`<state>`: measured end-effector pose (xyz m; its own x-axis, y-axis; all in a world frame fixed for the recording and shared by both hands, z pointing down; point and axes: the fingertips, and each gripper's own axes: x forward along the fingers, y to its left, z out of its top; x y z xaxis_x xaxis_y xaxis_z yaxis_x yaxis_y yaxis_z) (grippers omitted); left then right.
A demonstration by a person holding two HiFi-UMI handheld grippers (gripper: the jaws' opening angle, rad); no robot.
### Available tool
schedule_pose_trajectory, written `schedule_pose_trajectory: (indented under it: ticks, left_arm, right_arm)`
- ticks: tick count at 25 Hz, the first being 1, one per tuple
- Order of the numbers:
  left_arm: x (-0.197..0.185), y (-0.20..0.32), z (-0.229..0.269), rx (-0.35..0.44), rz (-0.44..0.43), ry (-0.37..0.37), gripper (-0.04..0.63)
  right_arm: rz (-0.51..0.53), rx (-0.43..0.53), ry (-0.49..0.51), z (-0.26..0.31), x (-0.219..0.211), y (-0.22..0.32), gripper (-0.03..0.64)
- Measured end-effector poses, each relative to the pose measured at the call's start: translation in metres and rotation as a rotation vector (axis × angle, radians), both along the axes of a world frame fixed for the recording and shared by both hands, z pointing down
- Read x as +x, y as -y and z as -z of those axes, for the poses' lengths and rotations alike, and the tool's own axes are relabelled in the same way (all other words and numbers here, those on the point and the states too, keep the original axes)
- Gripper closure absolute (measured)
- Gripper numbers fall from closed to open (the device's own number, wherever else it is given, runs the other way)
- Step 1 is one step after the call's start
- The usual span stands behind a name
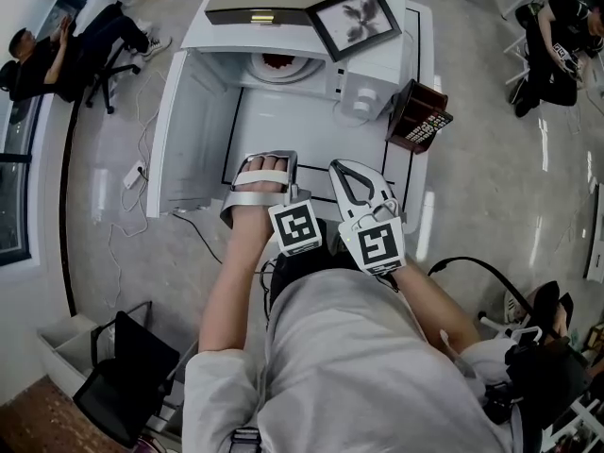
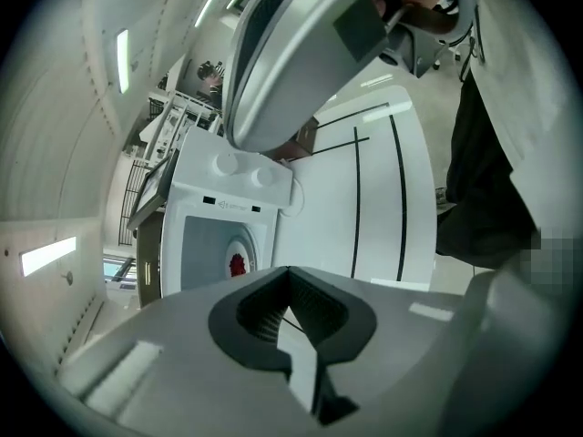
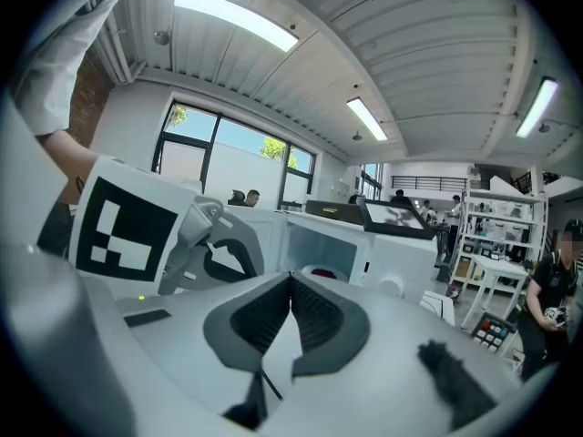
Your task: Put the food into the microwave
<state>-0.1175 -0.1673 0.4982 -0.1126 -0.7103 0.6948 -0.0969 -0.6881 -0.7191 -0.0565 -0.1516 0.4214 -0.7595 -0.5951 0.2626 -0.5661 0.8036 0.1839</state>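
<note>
The white microwave [image 1: 293, 69] stands at the table's far end with its door [image 1: 193, 130] swung open to the left. A plate with dark red food [image 1: 276, 63] sits inside it on the turntable. Both grippers hover close to my body, well short of the oven. My left gripper [image 1: 267, 159] is shut and empty; its view shows the microwave [image 2: 228, 209] and the red food [image 2: 238, 264] ahead. Beside it my right gripper [image 1: 343, 168] is also shut and empty. Its view shows the oven cavity [image 3: 319, 244], the food [image 3: 321, 273] and the left gripper [image 3: 205, 244].
A framed picture [image 1: 356, 19] leans on the microwave top. A dark brown box [image 1: 420, 116] sits at the white table's [image 1: 311, 149] right edge. A power strip [image 1: 134, 174] and cables lie on the floor at left. Seated people [image 1: 42, 59] are at the room's edges.
</note>
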Motion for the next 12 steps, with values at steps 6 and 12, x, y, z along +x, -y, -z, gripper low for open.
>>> schedule_pose_trajectory:
  ticks: [6, 12]
  left_arm:
    - [0.012, -0.026, 0.000, -0.003, 0.002, -0.009, 0.586]
    - [0.019, -0.051, -0.002, -0.029, 0.007, -0.017, 0.586]
  right_arm:
    - [-0.004, 0.010, 0.015, 0.004, 0.005, -0.013, 0.606]
    - [0.010, 0.030, -0.018, 0.005, 0.007, -0.023, 0.607]
